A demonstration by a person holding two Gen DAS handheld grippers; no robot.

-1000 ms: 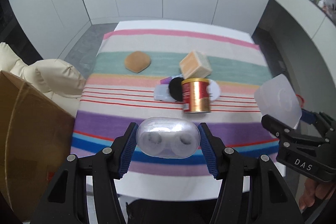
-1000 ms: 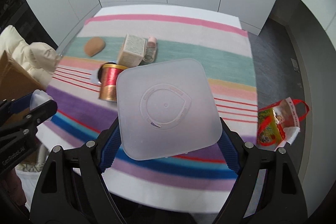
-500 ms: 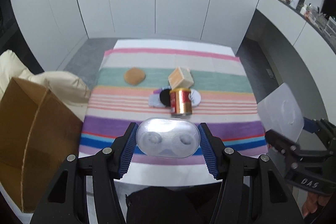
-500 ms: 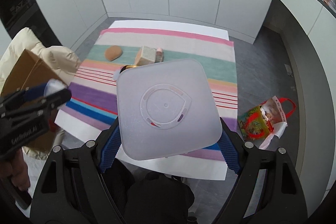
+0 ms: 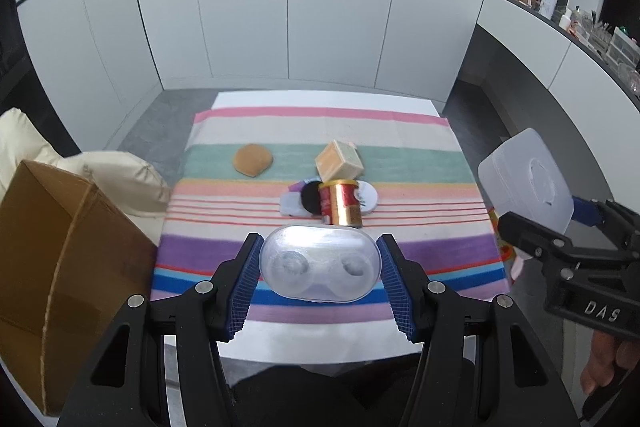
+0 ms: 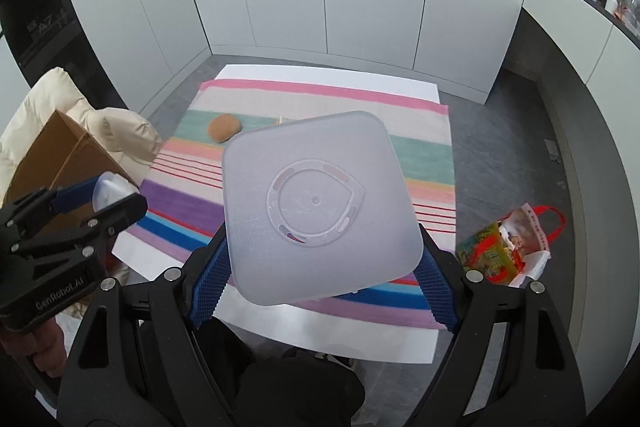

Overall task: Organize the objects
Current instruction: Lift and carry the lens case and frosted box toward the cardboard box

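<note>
My left gripper [image 5: 319,281] is shut on a clear oval plastic case [image 5: 319,267] with two round wells and holds it high above the table's near edge. My right gripper [image 6: 322,269] is shut on a translucent square plastic lid [image 6: 320,205], which hides much of the table in the right wrist view. The lid also shows in the left wrist view [image 5: 528,177]. On the striped cloth [image 5: 420,155] lie a brown pad [image 5: 253,159], a tan box [image 5: 339,159], a red and gold can [image 5: 340,203] and a black disc [image 5: 310,197].
A cardboard box [image 5: 52,259] and a cream jacket [image 5: 116,175] sit left of the table. A bright snack bag [image 6: 508,247] lies on the grey floor to the right. White cabinets stand behind; shelves with bottles are at the upper right.
Both grippers have risen and pulled back from the table, each with its object still held. The table and its objects now look smaller and farther away.
</note>
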